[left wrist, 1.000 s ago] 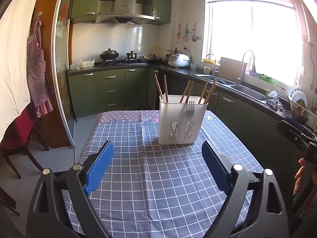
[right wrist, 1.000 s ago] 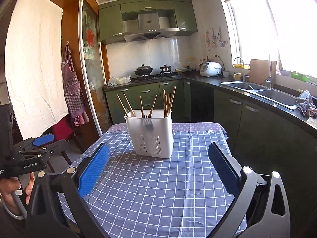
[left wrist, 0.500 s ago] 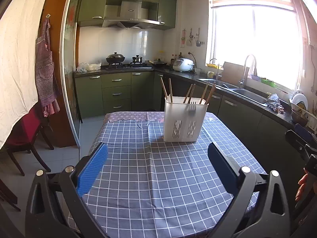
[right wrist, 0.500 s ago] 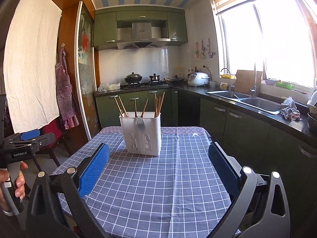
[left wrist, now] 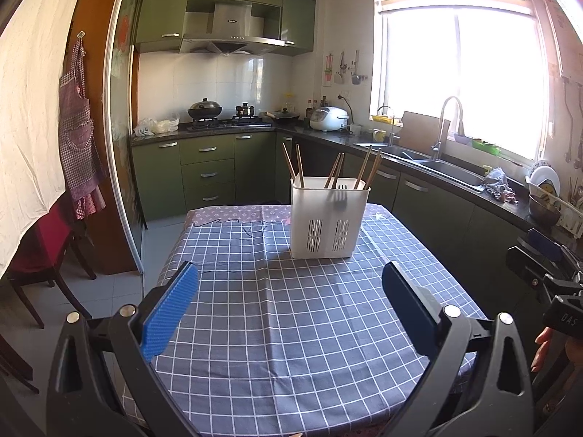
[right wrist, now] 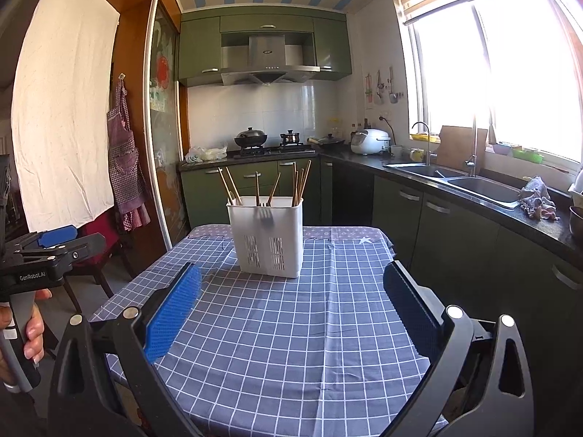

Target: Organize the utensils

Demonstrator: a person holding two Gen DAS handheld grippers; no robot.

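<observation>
In the left wrist view, the left gripper (left wrist: 289, 291) has its fingers spread wide, having just opened further, and holds nothing. The white utensil holder (left wrist: 329, 218) stands upright on the far part of the checked surface (left wrist: 291, 327), with chopsticks (left wrist: 368, 167) inside.

In the right wrist view, the right gripper (right wrist: 291, 295) is also wide open and empty; the holder stands well ahead.
</observation>
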